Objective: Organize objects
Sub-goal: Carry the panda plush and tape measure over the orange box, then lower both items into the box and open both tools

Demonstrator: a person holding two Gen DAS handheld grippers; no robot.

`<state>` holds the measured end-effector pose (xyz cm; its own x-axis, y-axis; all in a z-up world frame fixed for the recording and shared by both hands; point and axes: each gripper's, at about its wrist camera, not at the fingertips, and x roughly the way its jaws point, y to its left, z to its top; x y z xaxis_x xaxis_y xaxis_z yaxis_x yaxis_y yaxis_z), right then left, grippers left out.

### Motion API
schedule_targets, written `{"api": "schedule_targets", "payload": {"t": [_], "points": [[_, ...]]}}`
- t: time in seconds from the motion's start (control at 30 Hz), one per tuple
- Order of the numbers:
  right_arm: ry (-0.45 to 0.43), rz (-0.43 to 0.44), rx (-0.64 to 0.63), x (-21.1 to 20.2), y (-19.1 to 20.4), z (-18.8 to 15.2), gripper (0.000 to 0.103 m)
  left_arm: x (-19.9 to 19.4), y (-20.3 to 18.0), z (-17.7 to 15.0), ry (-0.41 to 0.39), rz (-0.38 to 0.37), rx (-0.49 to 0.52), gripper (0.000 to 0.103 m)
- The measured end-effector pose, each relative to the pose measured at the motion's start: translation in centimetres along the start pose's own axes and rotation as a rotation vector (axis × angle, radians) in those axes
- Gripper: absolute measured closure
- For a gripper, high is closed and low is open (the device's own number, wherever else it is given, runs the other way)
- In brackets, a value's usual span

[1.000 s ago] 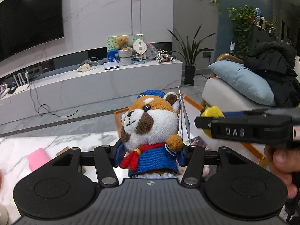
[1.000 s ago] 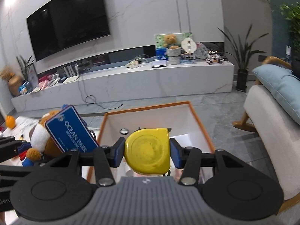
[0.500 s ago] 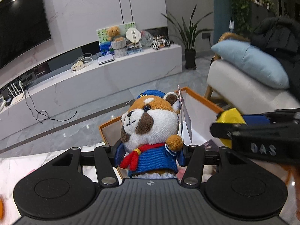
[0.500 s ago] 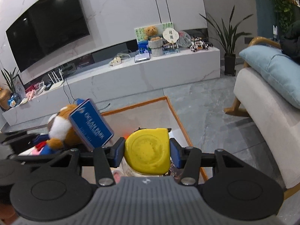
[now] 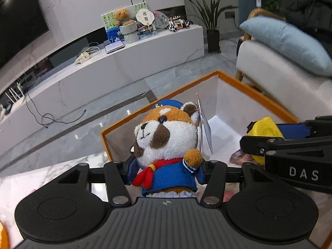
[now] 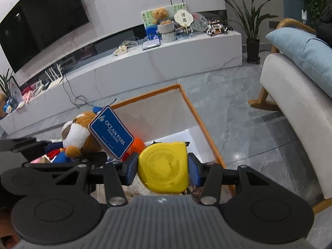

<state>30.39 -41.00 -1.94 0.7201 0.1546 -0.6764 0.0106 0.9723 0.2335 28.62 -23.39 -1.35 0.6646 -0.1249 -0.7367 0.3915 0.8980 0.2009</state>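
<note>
My left gripper [image 5: 166, 172] is shut on a plush red panda [image 5: 166, 141] in a blue sailor suit with a red scarf and a hanging blue tag [image 6: 111, 132]. It hovers over the near left corner of an orange-rimmed white box [image 5: 249, 87]. My right gripper [image 6: 162, 169] is shut on a yellow tape measure [image 6: 164, 167], also above the box [image 6: 199, 120]. From the left wrist view the right gripper [image 5: 276, 143] sits at the right with the tape measure [image 5: 263, 128]. The plush [image 6: 78, 132] shows at the left in the right wrist view.
An orange object [image 6: 138, 144] and a few other items lie on the box floor. A white marble table [image 5: 51, 172] lies under the left gripper. A white armchair [image 6: 298, 112] with a blue cushion stands right of the box. A long TV bench [image 6: 145, 62] lines the far wall.
Both grippers moved forward and down over the box with their loads still held. The box now fills more of both views, and the views have tilted.
</note>
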Motion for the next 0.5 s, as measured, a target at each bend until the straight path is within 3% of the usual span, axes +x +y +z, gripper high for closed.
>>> {"api": "schedule_targets", "payload": {"t": [0.5], "points": [[0.002,-0.06,-0.04,1.2,0.2,-0.2,0.05,1.3,-0.4,0.1,0.039,0.009,0.022,0.039]]}}
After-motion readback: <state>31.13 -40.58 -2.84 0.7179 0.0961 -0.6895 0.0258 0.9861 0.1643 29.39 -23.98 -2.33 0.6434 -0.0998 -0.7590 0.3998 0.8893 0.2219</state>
